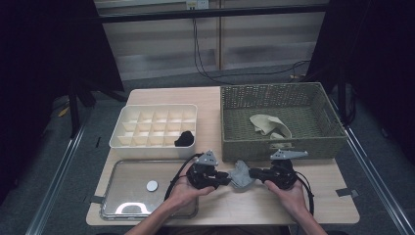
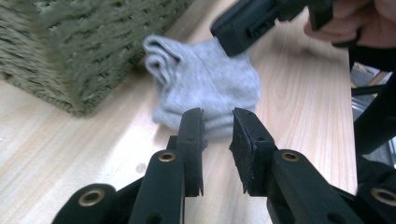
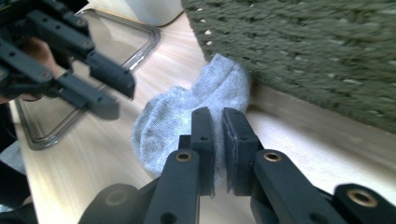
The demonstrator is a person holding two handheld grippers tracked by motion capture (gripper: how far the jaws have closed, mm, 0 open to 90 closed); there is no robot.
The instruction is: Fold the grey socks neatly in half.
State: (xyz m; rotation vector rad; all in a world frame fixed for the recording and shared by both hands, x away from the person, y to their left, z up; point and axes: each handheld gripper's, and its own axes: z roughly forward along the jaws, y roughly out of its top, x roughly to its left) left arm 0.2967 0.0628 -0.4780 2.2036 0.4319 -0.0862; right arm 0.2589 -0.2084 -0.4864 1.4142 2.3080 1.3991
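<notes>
Grey sock (image 1: 241,175) between grippers; right gripper (image 3: 218,122) pinches it, left gripper (image 2: 217,122) narrowly open beside it

The table (image 1: 323,196) carries a divided box (image 1: 122,128) at the rear left and a woven basket (image 1: 328,142) at the rear right; a dark item (image 1: 184,139) is lodged in the box's near right compartment; a cloth (image 1: 266,125) is laid inside the basket; a tray (image 1: 117,188) is placed before the box, with a disc (image 1: 152,185) on it; a sock (image 1: 241,174) is located just before the basket's near left corner, between the left gripper (image 1: 226,179) and the right gripper (image 1: 252,173).
</notes>
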